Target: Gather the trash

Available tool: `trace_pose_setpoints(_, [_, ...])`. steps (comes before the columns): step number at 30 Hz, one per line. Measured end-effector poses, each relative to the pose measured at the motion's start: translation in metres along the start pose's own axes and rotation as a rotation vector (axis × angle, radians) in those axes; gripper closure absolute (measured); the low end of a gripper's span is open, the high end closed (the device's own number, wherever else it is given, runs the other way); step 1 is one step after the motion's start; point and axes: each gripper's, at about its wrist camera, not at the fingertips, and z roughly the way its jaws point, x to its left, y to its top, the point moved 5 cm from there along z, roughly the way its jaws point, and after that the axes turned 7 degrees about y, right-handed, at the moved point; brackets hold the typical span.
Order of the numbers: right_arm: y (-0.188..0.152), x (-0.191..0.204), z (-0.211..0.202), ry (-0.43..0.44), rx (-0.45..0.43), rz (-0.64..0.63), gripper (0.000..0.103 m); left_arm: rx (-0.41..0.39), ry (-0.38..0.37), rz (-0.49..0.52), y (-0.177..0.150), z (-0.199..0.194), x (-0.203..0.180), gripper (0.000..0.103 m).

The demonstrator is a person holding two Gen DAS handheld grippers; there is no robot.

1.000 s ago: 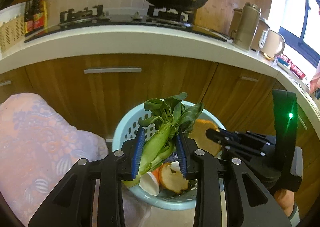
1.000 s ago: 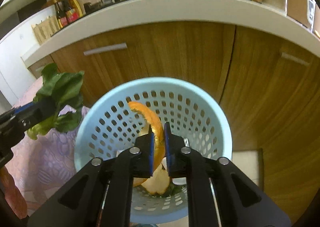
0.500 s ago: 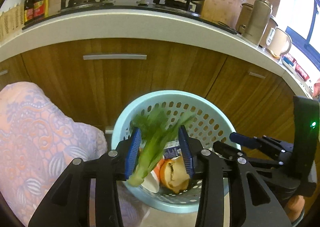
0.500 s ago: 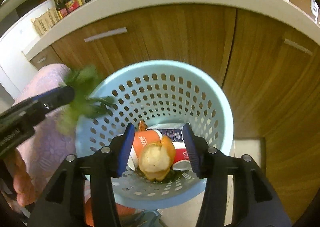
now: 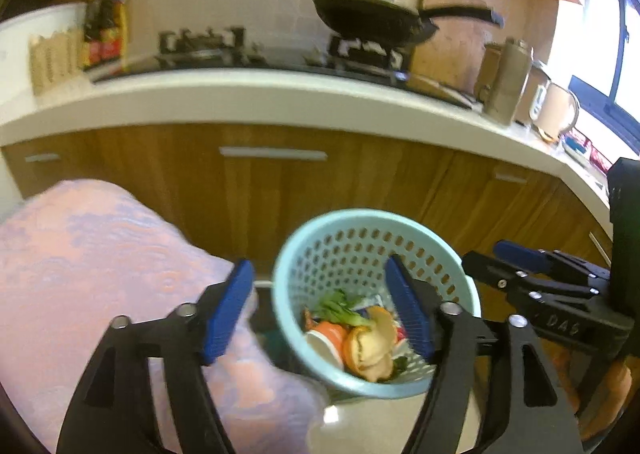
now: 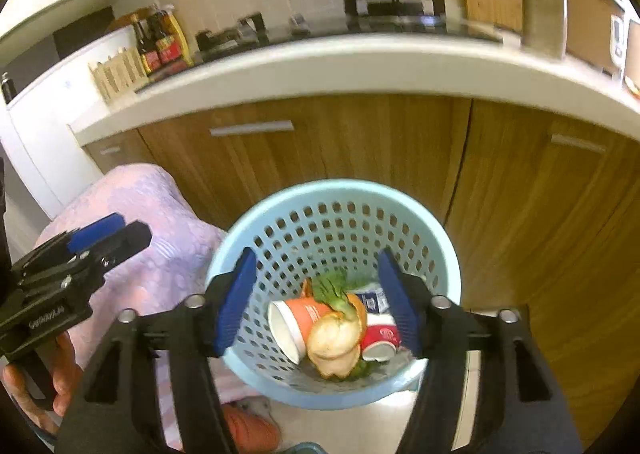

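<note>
A light blue perforated basket (image 5: 460, 286) (image 6: 448, 250) stands on the floor by the wooden cabinets. It holds trash: a leafy green vegetable (image 5: 340, 308) (image 6: 334, 288), orange peel (image 5: 374, 346) (image 6: 334, 346), an orange paper cup (image 6: 296, 322) and a red cup (image 6: 380, 336). My left gripper (image 5: 320, 308) is open and empty above the basket's left rim; it also shows in the right wrist view (image 6: 100, 234). My right gripper (image 6: 314, 296) is open and empty over the basket; it also shows in the left wrist view (image 5: 516, 258).
A pink patterned cloth (image 5: 100, 274) (image 6: 160, 238) lies left of the basket. Wooden cabinet doors (image 5: 280, 190) stand behind it under a white counter (image 5: 260, 102) with a stove, a black pan (image 5: 376, 20), bottles (image 5: 104, 34) and kettles (image 5: 508, 82).
The left gripper opened and the leafy vegetable fell into the basket. The right gripper opened and its orange peel dropped in. Both grippers now stand wide open.
</note>
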Motion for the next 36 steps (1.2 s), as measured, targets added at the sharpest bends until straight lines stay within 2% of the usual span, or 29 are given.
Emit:
trace_pose_setpoints(2, [0.005, 0.012, -0.009, 0.016, -0.035, -0.004, 0.02, -0.038, 0.025, -0.004, 0.001, -0.016, 0.009, 0.021])
trace_pose_setpoints(5, [0.012, 0.033, -0.026, 0.026, -0.116, -0.014, 0.008, -0.104, 0.087, 0.019, 0.002, -0.044, 0.021, 0.017])
trace_pose_setpoints(8, [0.016, 0.054, -0.036, -0.018, -0.183, -0.053, 0.008, -0.161, 0.161, 0.056, -0.001, -0.065, 0.031, 0.013])
trace_pose_setpoints(12, [0.016, 0.078, -0.043, -0.083, -0.235, -0.105, 0.008, -0.203, 0.252, 0.064, -0.008, -0.081, 0.05, 0.012])
trace_pose_setpoints(18, [0.015, 0.099, -0.047, -0.097, -0.277, -0.108, 0.008, -0.258, 0.332, 0.032, -0.02, -0.1, 0.077, 0.012])
trace_pose_setpoints(22, [0.012, 0.111, -0.048, -0.099, -0.308, -0.103, 0.008, -0.27, 0.343, -0.003, -0.026, -0.101, 0.093, 0.012])
trace_pose_setpoints(26, [0.01, 0.121, -0.044, -0.163, -0.313, -0.115, 0.008, -0.254, 0.4, -0.029, -0.032, -0.091, 0.11, 0.012])
trace_pose_setpoints(33, [-0.001, 0.126, -0.031, -0.193, -0.298, -0.113, 0.008, -0.253, 0.357, -0.103, -0.033, -0.097, 0.123, 0.012])
trace_pose_setpoints(36, [-0.009, 0.13, -0.025, -0.204, -0.288, -0.131, 0.008, -0.247, 0.37, -0.093, -0.037, -0.096, 0.122, 0.012])
